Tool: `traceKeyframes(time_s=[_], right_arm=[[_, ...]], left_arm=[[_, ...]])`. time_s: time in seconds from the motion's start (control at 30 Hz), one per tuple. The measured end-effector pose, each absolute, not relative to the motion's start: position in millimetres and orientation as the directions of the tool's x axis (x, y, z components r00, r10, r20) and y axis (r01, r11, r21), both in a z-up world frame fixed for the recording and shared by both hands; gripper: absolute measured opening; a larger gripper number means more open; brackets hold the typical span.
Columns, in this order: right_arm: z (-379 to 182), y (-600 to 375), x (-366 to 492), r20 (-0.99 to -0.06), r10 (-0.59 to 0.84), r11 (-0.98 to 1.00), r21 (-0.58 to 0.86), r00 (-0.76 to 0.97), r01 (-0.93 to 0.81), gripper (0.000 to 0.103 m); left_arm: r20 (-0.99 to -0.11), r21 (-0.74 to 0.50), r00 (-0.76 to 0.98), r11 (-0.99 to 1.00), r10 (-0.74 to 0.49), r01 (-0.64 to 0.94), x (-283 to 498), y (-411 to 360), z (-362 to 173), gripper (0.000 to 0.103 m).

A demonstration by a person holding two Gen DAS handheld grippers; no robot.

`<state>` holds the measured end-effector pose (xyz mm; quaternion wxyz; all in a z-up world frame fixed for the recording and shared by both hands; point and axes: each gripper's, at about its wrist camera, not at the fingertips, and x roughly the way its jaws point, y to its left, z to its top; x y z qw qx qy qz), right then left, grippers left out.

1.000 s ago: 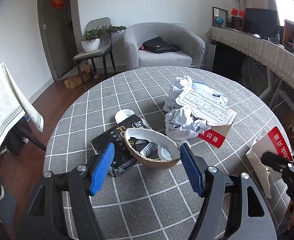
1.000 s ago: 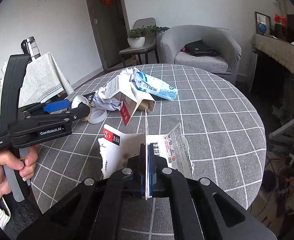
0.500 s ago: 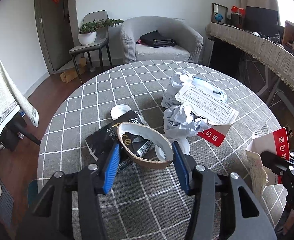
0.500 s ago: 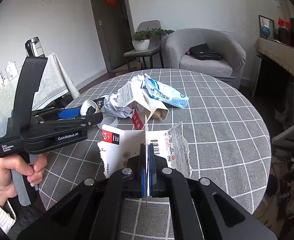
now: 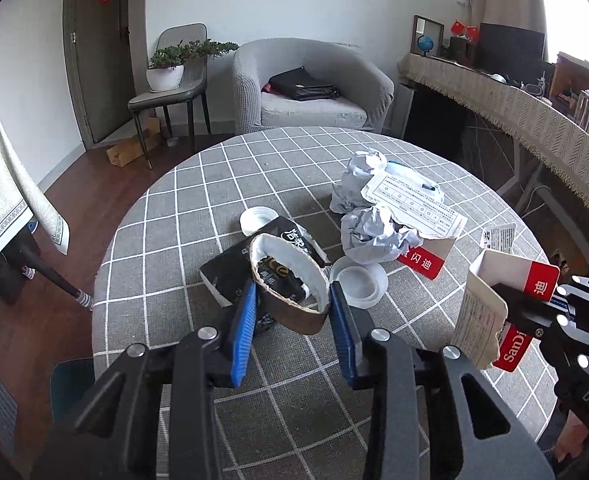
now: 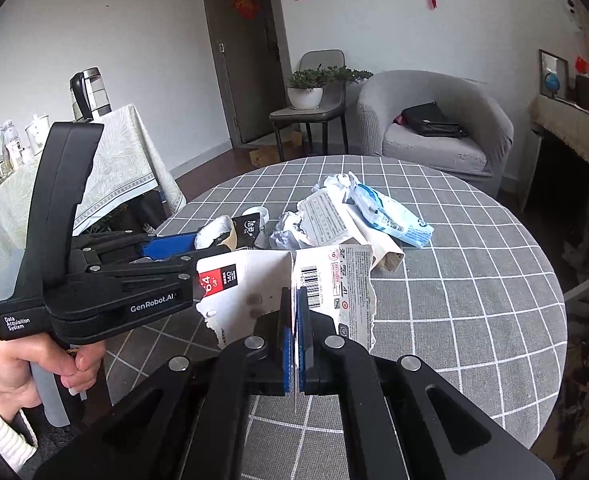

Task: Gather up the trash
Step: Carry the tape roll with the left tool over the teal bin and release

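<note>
The near edge of the tabletop [image 5: 294, 400] lies bare, as does its far edge toward the armchair [image 5: 310, 84]. The middle is crowded: crumpled paper [image 5: 370, 236], a torn carton [image 5: 418, 208], a black packet [image 5: 230, 272] and a white lid [image 5: 358, 282] lie touching or just beside one another. The left edge is open; the right gripper [image 5: 534, 312] with its torn card [image 5: 490, 312] blocks the right side.

Squashed paper cup [image 5: 290, 284], torn card [image 6: 286, 292]
</note>
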<state>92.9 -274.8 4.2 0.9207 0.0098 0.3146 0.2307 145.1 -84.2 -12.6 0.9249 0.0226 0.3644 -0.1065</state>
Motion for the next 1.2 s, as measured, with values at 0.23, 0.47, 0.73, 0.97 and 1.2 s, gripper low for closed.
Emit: traceKeyframes(time_s=[0.23, 0.47, 0.73, 0.97, 1.2], right_arm=[[7.9, -257.9, 95.6, -0.567, 0.451, 0.884, 0.177, 0.689, -0.433, 0.002], [13.7, -237.3, 95.3, -0.559, 0.474, 0.871, 0.184, 0.68, -0.456, 0.002], [12.3, -198.2, 101.2, -0.556, 0.52, 0.84, 0.196, 0.649, -0.505, 0.002], [17.1, -153.6, 105.7, -0.542, 0.572, 0.801, 0.209, 0.615, -0.561, 0.002], [17.6, -98.2, 109.1, -0.544, 0.622, 0.753, 0.217, 0.563, -0.622, 0.002]], left_arm=[[-0.657, -0.039, 0.729, 0.975, -0.192, 0.221, 133.5, -62.6, -4.4, 0.037], [-0.621, -0.042, 0.761, 0.978, -0.186, 0.204, 123.2, -33.2, 8.9, 0.037], [-0.629, -0.035, 0.766, 0.989, -0.134, 0.145, 117.5, 14.4, 7.3, 0.037], [-0.659, -0.027, 0.749, 0.998, -0.066, 0.065, 113.6, 70.3, -11.9, 0.037], [-0.694, -0.007, 0.72, 1.0, 0.005, -0.013, 105.7, 125.9, -35.7, 0.036]])
